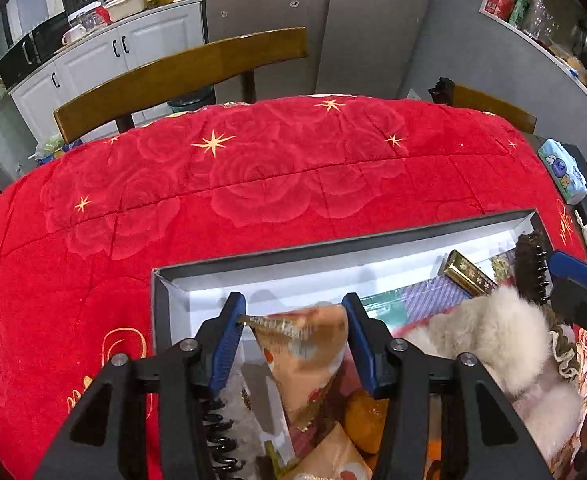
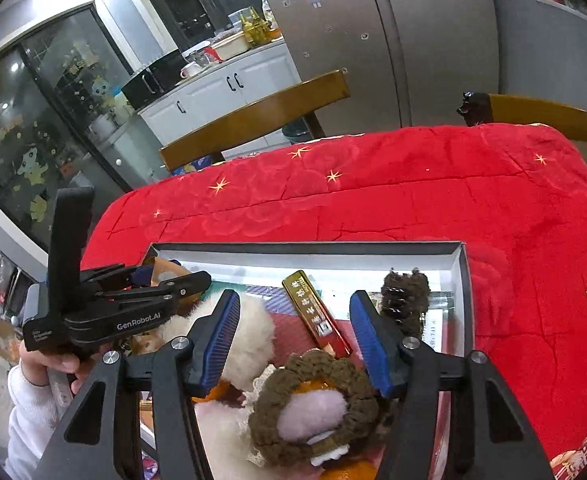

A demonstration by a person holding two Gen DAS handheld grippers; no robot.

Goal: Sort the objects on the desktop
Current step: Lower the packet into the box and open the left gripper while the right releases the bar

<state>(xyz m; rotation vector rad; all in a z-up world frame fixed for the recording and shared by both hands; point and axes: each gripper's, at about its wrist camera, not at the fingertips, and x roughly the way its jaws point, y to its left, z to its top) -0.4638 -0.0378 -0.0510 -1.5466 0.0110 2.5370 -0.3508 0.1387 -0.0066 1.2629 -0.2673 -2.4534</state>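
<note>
Left wrist view: we look steeply down along the fingers (image 1: 229,336) into the near left end of the open box (image 1: 161,300), close above its contents; red-covered bench (image 1: 253,184) beyond, chair back (image 1: 181,76) and fridge (image 1: 325,20) behind.

Right wrist view: we sit close over the box's (image 2: 463,280) right half, facing the same way, less steeply. We share box, bench (image 2: 373,200), chair (image 2: 253,116), fridge (image 2: 373,20).

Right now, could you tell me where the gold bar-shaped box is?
In the right wrist view the gold box lies inside the open tray, toward its far right, between the white fluffy toy and the dark hair clip.
</note>
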